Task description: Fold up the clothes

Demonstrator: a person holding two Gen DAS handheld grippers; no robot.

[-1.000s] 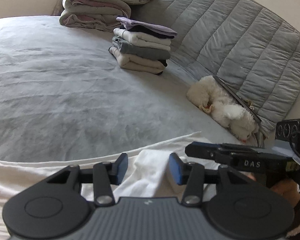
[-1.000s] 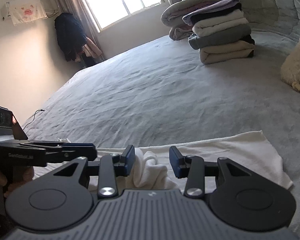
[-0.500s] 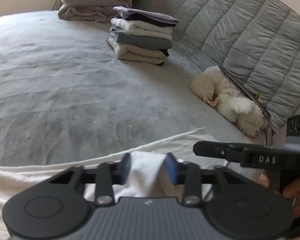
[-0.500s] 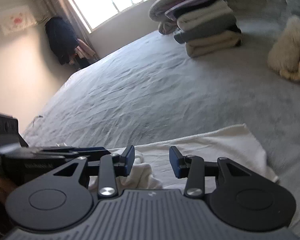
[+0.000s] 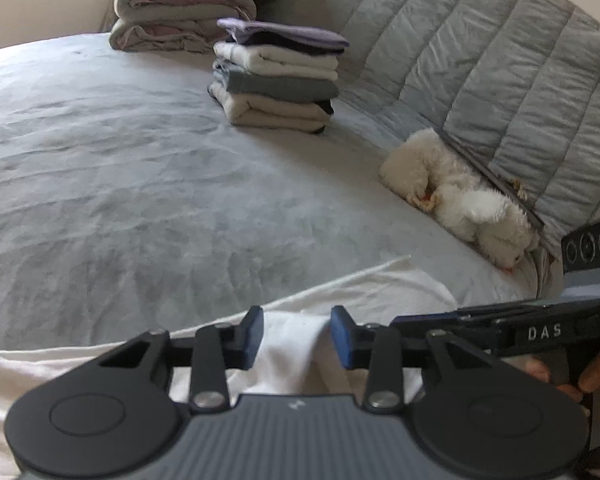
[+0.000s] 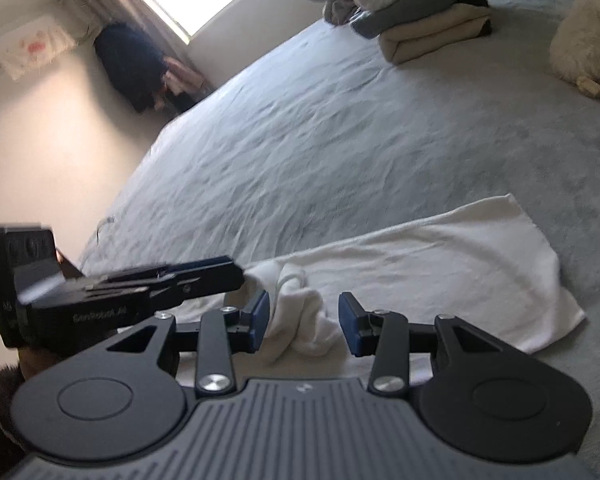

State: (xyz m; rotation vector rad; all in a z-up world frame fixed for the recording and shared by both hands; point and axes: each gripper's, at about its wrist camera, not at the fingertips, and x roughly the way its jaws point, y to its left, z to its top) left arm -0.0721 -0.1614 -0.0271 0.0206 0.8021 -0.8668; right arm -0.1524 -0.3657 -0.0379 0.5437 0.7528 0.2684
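Note:
A white garment [image 5: 380, 292] lies spread along the near edge of the grey bed [image 5: 140, 184]. My left gripper [image 5: 298, 336] is shut on a raised fold of it, the cloth pinched between both blue pads. In the right wrist view the same white garment [image 6: 420, 264] runs in a bunched ridge from the left gripper's tip into my right gripper [image 6: 304, 320]. The right jaws stand open; the ridge rests against the left pad, with a gap to the other. A hand [image 5: 596, 372] holds the right gripper's handle.
A stack of folded clothes [image 5: 276, 76] stands at the far side, with rolled bedding [image 5: 180, 12] behind it. A white plush toy [image 5: 460, 196] lies against the quilted headboard [image 5: 480, 60]. Dark clothes [image 6: 136, 68] hang in the corner by the window.
The left jaws have closed onto the white fold that lay loose between them. The left gripper has edged forward. The right gripper has rolled, tilting its view, with its jaws unchanged.

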